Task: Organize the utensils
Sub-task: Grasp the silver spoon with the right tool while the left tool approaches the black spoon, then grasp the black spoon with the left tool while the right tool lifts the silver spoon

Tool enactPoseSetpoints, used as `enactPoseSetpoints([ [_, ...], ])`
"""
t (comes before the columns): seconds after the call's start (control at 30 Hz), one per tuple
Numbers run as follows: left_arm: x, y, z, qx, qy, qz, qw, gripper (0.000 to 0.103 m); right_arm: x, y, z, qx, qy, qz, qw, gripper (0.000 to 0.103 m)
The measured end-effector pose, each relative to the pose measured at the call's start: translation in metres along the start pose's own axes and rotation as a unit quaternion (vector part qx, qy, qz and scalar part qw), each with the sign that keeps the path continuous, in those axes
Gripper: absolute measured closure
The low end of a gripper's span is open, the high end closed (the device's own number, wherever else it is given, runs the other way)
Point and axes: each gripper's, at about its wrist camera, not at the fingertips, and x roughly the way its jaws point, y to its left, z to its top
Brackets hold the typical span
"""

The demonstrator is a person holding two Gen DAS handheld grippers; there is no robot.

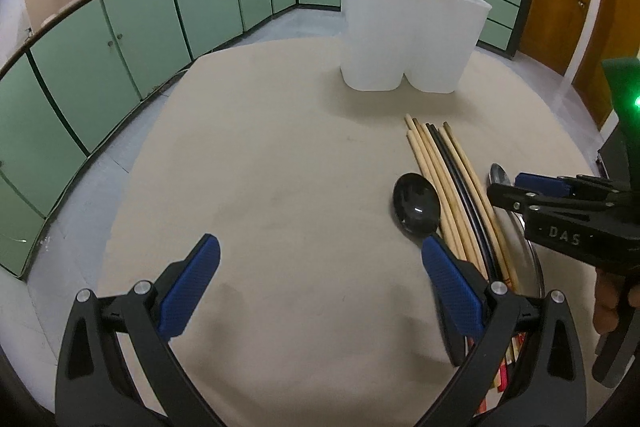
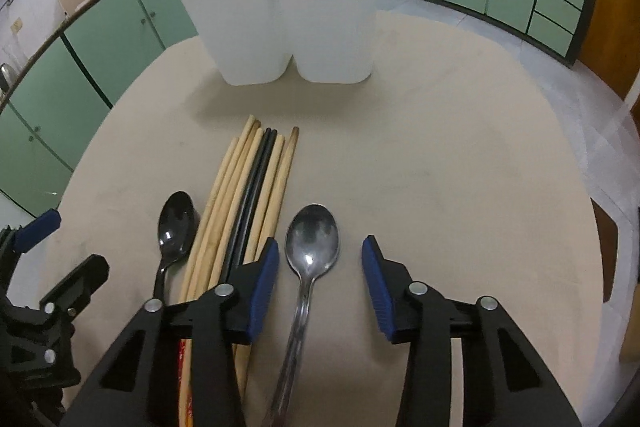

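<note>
Nearest in the right wrist view, the right gripper (image 2: 320, 267) is spread wide, its blue pads on either side of the steel spoon (image 2: 313, 239), which lies flat on the table (image 2: 460, 167) with its bowl pointing away; nothing is pinched yet. This looks like the opening step, a first pick, and the next move would call for lowering over the handle and closing squarely on it. Just left of the spoon lies a bundle of chopsticks (image 2: 248, 187), wooden with a black pair among them, and left of those a black spoon (image 2: 178, 223). Beyond them stands the white holder (image 2: 288, 19), two-lobed and upright, well apart from the utensils. The left wrist view shows the left gripper (image 1: 320, 259) also spread, hovering over bare table beside the black spoon (image 1: 416, 205). Only this view looks partly into the holder (image 1: 408, 27), showing two compartments; whether they hold anything cannot be told.
</note>
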Motion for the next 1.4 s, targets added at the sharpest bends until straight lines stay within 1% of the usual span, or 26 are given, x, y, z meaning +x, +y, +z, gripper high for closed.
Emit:
enactPoseSetpoints([
  [0.03, 0.0, 0.0, 0.0, 0.0, 0.002, -0.002, 1.0, 0.005, 0.001, 0.001, 0.001, -0.004, -0.001, -0.002, 1.0, 0.061],
  [0.07, 0.001, -0.001, 0.001, 0.001, 0.003, -0.003, 1.0, 0.005, 0.0, 0.003, 0.001, -0.008, -0.003, -0.004, 1.0, 0.065],
  [0.1, 0.003, -0.003, 0.001, 0.001, 0.005, -0.007, 1.0, 0.005, 0.0, 0.004, 0.0, -0.013, -0.005, -0.001, 1.0, 0.075],
  [0.23, 0.006, -0.013, 0.002, 0.01, 0.009, -0.017, 0.9998, 0.005, -0.004, 0.005, -0.003, -0.028, -0.011, -0.002, 1.0, 0.074],
  [0.4, 0.018, -0.029, 0.002, 0.026, 0.018, -0.017, 0.9994, 0.005, -0.013, -0.012, -0.01, -0.014, -0.009, 0.005, 1.0, 0.075],
  [0.53, 0.033, -0.038, -0.001, 0.039, 0.034, 0.0, 0.9987, 0.005, -0.013, -0.014, -0.01, -0.012, -0.009, 0.007, 1.0, 0.074],
  [0.63, 0.038, -0.034, -0.004, 0.027, 0.038, -0.003, 0.9989, 0.004, -0.009, -0.011, -0.01, -0.015, -0.01, 0.003, 1.0, 0.074],
  [0.73, 0.035, -0.026, -0.006, 0.024, 0.034, 0.013, 0.9991, 0.004, -0.005, -0.005, -0.007, -0.017, -0.012, -0.004, 1.0, 0.074],
  [0.87, 0.032, -0.022, -0.008, 0.02, 0.035, 0.012, 0.9991, 0.005, -0.003, -0.003, -0.006, -0.017, -0.014, -0.007, 1.0, 0.074],
  [0.93, 0.033, -0.018, 0.0, 0.027, 0.035, 0.009, 0.999, 0.005, -0.003, -0.003, -0.007, -0.015, -0.014, -0.007, 1.0, 0.074],
  [1.0, 0.034, -0.023, 0.003, 0.035, 0.036, 0.003, 0.9987, 0.005, -0.004, -0.004, -0.007, -0.015, -0.014, -0.005, 1.0, 0.074],
  [1.17, 0.039, -0.033, 0.013, 0.055, 0.033, 0.001, 0.9979, 0.005, -0.005, -0.008, -0.007, -0.019, -0.011, 0.0, 1.0, 0.074],
  [1.23, 0.043, -0.037, 0.018, 0.065, 0.033, 0.008, 0.9973, 0.005, -0.003, -0.007, -0.006, -0.025, -0.011, -0.001, 1.0, 0.074],
  [1.4, 0.055, -0.035, 0.028, 0.062, 0.037, -0.001, 0.9974, 0.005, 0.0, -0.011, 0.0, -0.019, -0.008, 0.011, 1.0, 0.074],
])
